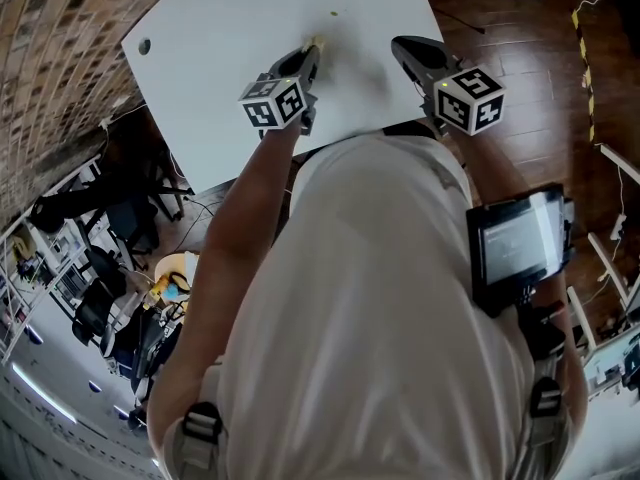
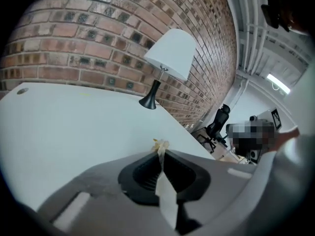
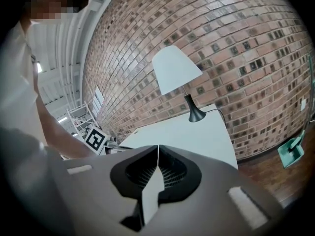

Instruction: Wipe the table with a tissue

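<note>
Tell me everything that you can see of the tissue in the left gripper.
The small crumpled off-white paper tissue shows only as a little wad, with yellowish stains at its tip. It looks soft and creased. The left gripper is shut on it, so just a small part sticks out beyond the jaw tips, above the white table. Whether it touches the table cannot be told.

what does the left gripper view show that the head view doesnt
Only the left gripper view: a lamp with a white shade at the table's far edge, and an office chair. Only the head view: the right gripper, the person's shirt and the wood floor. Both: the white table, the brick wall and the left gripper shut on a tissue.
</note>
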Motion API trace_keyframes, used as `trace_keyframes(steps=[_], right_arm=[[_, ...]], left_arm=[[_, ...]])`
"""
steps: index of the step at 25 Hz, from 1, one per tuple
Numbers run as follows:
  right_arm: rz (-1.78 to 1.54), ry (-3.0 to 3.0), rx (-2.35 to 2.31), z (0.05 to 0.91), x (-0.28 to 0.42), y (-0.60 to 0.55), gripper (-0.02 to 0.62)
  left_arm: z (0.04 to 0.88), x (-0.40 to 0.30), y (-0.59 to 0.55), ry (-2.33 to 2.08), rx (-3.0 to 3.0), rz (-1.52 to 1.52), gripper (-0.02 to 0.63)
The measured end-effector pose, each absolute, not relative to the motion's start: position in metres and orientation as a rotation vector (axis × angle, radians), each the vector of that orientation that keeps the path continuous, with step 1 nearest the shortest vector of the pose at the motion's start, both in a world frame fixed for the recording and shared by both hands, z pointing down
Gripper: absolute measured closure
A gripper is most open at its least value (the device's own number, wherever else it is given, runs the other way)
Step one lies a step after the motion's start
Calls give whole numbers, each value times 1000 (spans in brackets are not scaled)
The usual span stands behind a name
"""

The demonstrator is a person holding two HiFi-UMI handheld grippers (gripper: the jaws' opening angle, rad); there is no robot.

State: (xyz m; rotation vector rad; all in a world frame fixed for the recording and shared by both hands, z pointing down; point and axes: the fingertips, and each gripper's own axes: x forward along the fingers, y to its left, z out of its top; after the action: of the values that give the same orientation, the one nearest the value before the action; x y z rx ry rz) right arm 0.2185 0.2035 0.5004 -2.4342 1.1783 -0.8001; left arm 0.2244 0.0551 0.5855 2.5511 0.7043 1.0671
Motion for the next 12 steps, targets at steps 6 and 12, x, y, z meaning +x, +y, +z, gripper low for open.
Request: trace_keyframes(steps=[6,12], right_arm=[[-797,1202,-2466,498,225,203,583],[-788,1222,-2459,498,227,195,583]], left_arm=[[579,248,32,634,2607,1034,589],[577,254,25,602,2648,1038,589]])
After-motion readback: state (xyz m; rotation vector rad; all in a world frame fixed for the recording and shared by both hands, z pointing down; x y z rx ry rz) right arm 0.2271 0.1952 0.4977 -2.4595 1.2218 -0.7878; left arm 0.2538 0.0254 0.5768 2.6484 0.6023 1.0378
